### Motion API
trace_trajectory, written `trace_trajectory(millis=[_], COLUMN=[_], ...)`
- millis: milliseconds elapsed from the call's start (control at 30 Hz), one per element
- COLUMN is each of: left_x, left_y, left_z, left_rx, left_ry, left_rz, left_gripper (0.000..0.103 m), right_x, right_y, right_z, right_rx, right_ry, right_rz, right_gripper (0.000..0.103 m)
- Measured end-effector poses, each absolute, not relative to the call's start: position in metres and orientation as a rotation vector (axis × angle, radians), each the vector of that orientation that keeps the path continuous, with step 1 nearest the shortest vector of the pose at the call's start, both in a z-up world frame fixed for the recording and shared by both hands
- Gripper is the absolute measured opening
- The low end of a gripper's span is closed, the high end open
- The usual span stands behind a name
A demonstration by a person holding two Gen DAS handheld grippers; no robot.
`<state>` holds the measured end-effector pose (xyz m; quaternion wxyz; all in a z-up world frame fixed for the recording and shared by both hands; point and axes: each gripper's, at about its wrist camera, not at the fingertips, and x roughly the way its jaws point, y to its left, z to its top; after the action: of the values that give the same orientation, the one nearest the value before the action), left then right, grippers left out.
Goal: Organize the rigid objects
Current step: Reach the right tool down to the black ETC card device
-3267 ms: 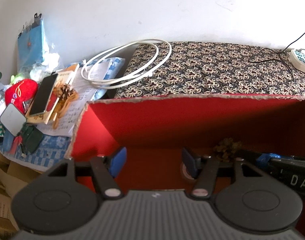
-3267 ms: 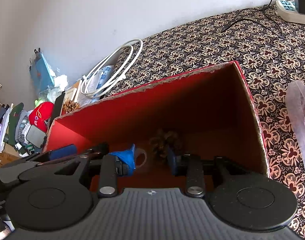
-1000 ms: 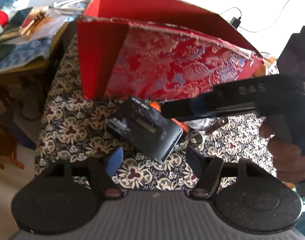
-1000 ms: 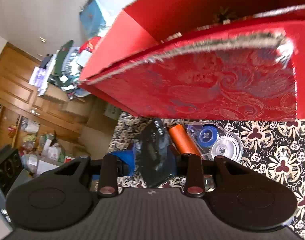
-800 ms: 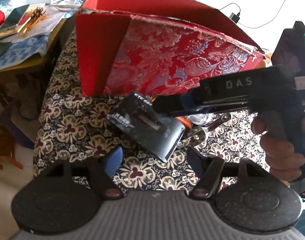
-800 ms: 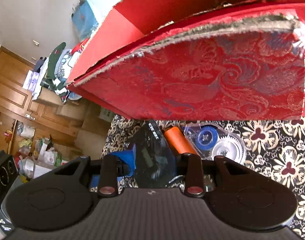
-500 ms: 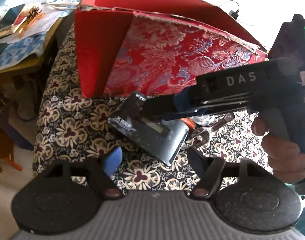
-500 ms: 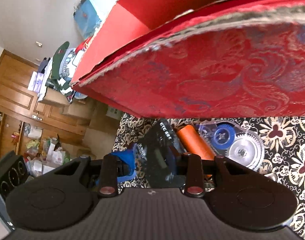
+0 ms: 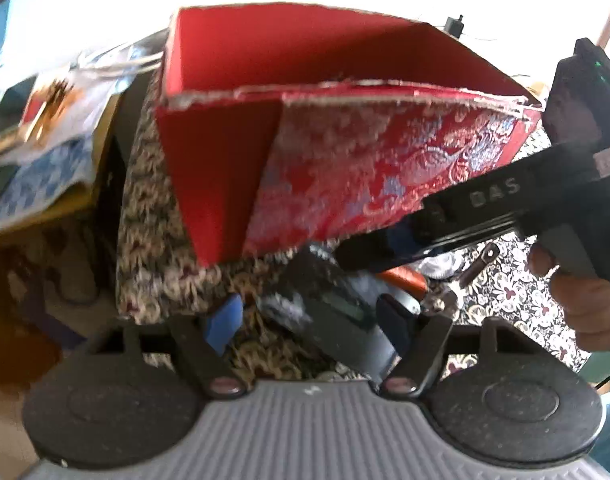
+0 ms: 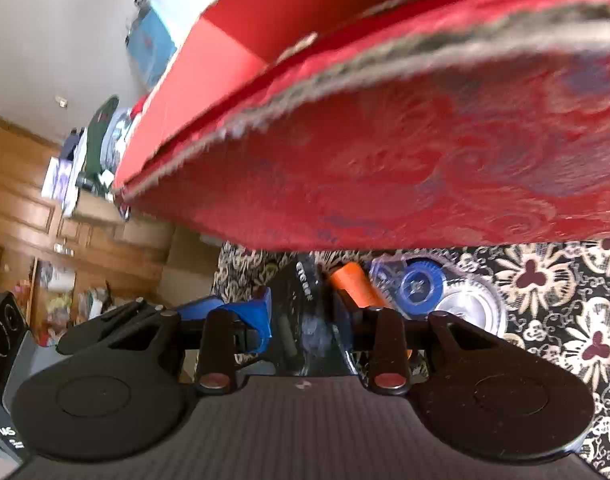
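Note:
A flat black device (image 9: 325, 312) with a small display sits at the patterned cloth in front of the red brocade box (image 9: 365, 168). My right gripper (image 9: 357, 252), held by a hand (image 9: 585, 304), reaches in from the right and is shut on the device's far end. In the right wrist view the black device (image 10: 301, 320) fills the gap of the right gripper (image 10: 303, 316), under the box (image 10: 425, 140). My left gripper (image 9: 309, 320) is open, one finger on each side of the device's near end, not pressing it.
An orange cylinder (image 10: 351, 284) and a clear tape dispenser (image 10: 437, 292) with blue and white wheels lie just beyond the device. A metal clip (image 9: 477, 264) lies to the right. A cluttered side table (image 9: 37, 120) stands to the left, across a gap down to the floor.
Both grippers have left the box's inside and come down in front of it. Over the last second the left gripper closed in and rolled, so the device now lies between its fingers.

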<state>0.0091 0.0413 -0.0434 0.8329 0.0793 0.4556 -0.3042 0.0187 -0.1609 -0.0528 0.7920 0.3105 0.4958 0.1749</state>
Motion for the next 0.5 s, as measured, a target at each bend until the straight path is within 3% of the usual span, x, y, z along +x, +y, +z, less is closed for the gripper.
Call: trace_trajectory(millis=[500], left_x=[0.031], left_y=[0.033], left_z=[-0.059], left_rx=[0.175], left_ry=[1.001], left_rz=[-0.790], left_gripper=[0.074], right_x=[-0.041], right_y=[-0.194], right_z=[-0.028], right_rx=[0.777], right_ry=[1.096], right_rz=[0.412], right_gripper=[0.017])
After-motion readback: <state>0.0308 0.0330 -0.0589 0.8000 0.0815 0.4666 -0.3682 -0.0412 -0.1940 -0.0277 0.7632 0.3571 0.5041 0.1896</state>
